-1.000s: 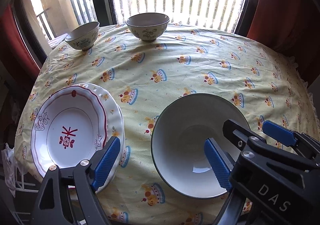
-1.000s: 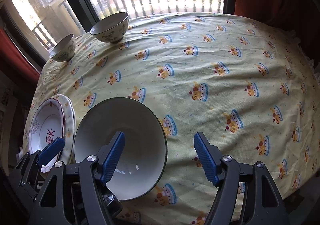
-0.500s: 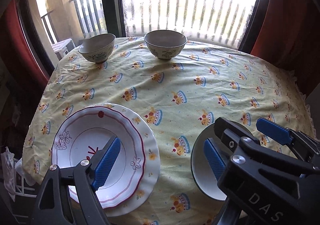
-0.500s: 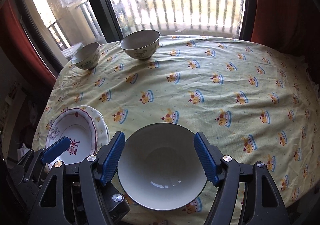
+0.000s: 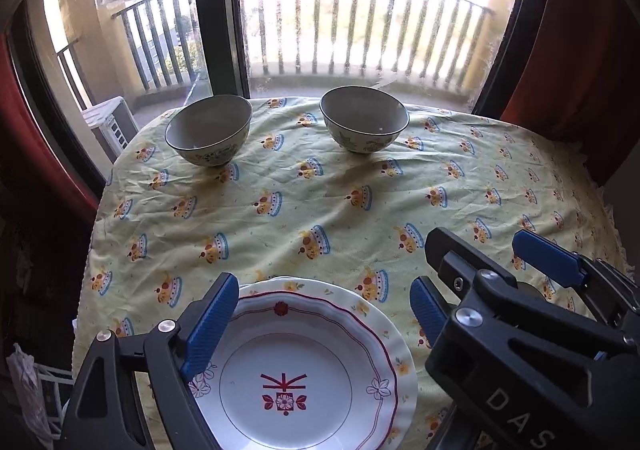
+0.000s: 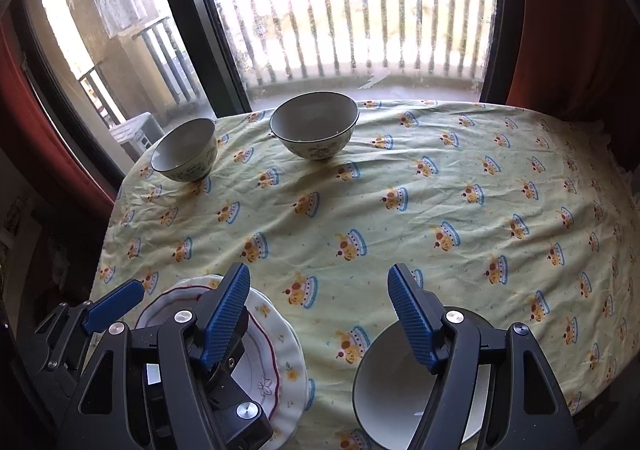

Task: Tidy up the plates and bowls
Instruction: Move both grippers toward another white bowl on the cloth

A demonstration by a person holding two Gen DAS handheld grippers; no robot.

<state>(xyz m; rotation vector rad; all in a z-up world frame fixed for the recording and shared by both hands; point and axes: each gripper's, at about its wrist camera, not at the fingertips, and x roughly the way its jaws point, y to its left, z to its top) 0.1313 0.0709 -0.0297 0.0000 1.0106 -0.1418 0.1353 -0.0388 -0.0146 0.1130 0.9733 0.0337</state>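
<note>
In the left wrist view, the left gripper (image 5: 318,314) hangs over the near edge of a table covered with a yellow tablecloth (image 5: 320,201) printed with small crowns. Its blue-padded jaws are spread and opening, with nothing pressed between them; below the gap lies a red-trimmed plate (image 5: 304,374) stacked on a larger floral plate (image 5: 394,334). The right gripper (image 5: 476,274) crosses the near right corner, jaws apart and empty. At the far side, near the window, stand two patterned bowls well apart from the plates: the left bowl (image 5: 208,135) and the right bowl (image 5: 364,119). In the right wrist view, the right gripper (image 6: 320,314) has its jaws wide with only tablecloth (image 6: 400,189) between them; its right finger (image 6: 412,320) overlaps the far rim of a plain white bowl (image 6: 396,386) sitting at the near edge. The left gripper (image 6: 160,302) is at the near left, above the stacked plates, the red-trimmed plate (image 6: 256,362) on the floral plate (image 6: 288,350). The left bowl (image 6: 186,149) and right bowl (image 6: 314,125) stand at the far side.
</note>
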